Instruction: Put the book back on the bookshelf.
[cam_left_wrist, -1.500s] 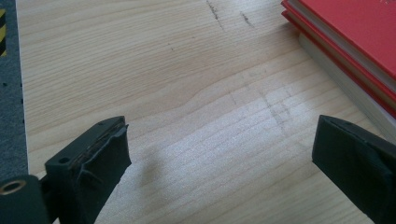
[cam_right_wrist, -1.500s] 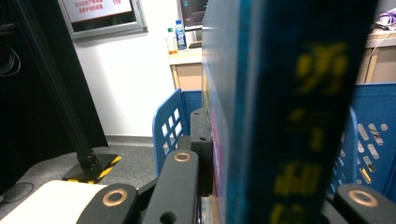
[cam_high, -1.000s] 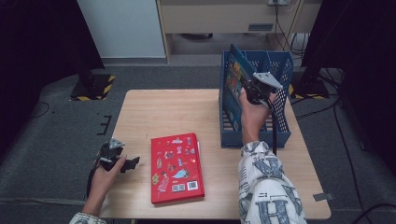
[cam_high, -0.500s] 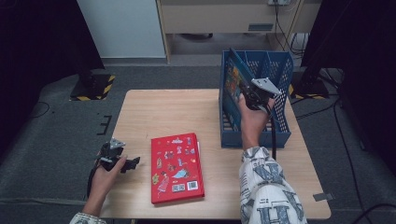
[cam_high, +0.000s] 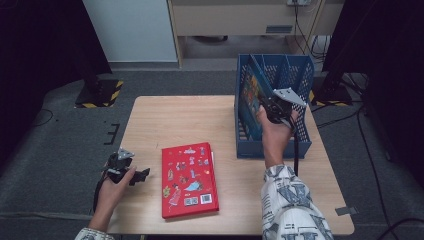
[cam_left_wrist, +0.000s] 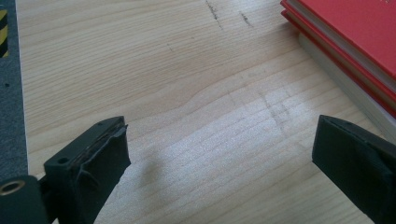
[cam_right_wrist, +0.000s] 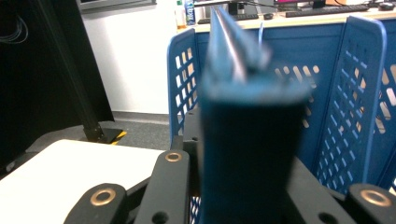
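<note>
The right gripper (cam_high: 272, 107) has a blue-covered book (cam_right_wrist: 247, 140) standing upright in the left compartment of the blue perforated plastic rack (cam_high: 300, 145); its jaws have just been easing apart, though the blurred close view suggests they still pinch the book's edge. The left gripper (cam_left_wrist: 219, 172) rests spread wide and empty on the pale wooden table (cam_high: 165, 120), beside a red picture-covered book (cam_high: 189, 180) lying flat.

light wooden table (cam_high: 165, 120) stands on grey carpet floor (cam_high: 65, 150). white panel (cam_high: 132, 30) behind table, beside it beige cabinet (cam_high: 240, 17) with vent grille. black stand (cam_high: 95, 85) at left on base with yellow-black hazard stripes (cam_high: 116, 95); another black stand (cam_high: 332, 85) at right. cables (cam_high: 370, 150) trail over floor at right. even indoor light, dark edges both sides.
</note>
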